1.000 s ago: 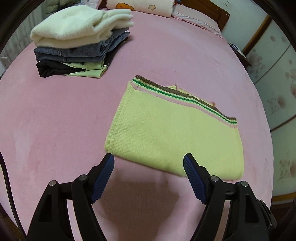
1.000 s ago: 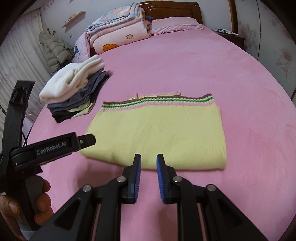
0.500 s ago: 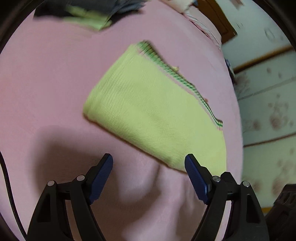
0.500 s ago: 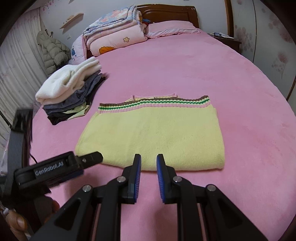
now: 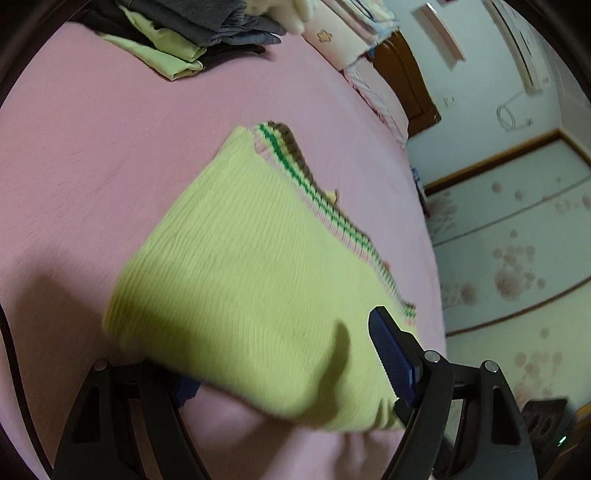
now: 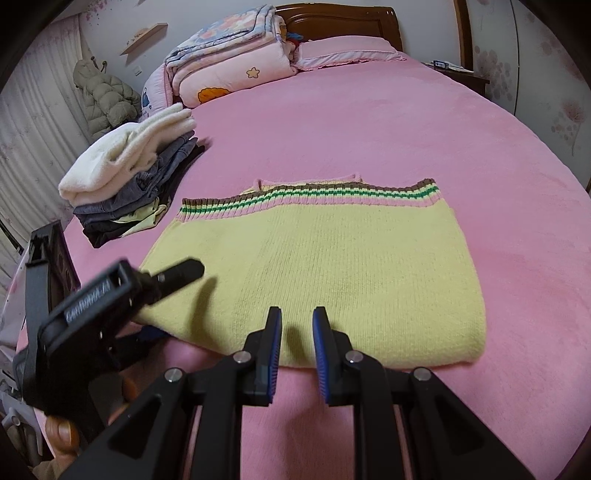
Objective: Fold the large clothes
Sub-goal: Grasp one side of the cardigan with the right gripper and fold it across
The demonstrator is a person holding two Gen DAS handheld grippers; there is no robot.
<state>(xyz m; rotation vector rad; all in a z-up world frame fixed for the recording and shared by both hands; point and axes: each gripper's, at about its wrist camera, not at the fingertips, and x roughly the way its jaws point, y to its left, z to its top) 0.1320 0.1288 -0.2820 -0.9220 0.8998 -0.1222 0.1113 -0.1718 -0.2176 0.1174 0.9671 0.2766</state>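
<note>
sweater (image 6: 332,273): folded flat on bed (image 6: 406,129), near edge at 6 o'clock
left gripper (image 5: 284,373): jaws apart, astride sweater's corner
right gripper (image 6: 297,354): jaws narrowly apart, empty
pile (image 6: 129,177): 10 o'clock, apart from sweater

Soft, even indoor light, no glare. Left wrist view motion-blurred, dimmer; right wrist view sharp. Gripper shadows fall on folded yellow-green knit sweater (image 6: 325,273) near edge. Strong fisheye bending, black vignette at corners.

We cannot see one finger of the left hand-held gripper (image 5: 284,354); the folded yellow sweater (image 5: 251,266) covers it. The sweater's knit is smeared by blur, and the clothes pile (image 5: 184,33) is cut off at the top edge.
</note>
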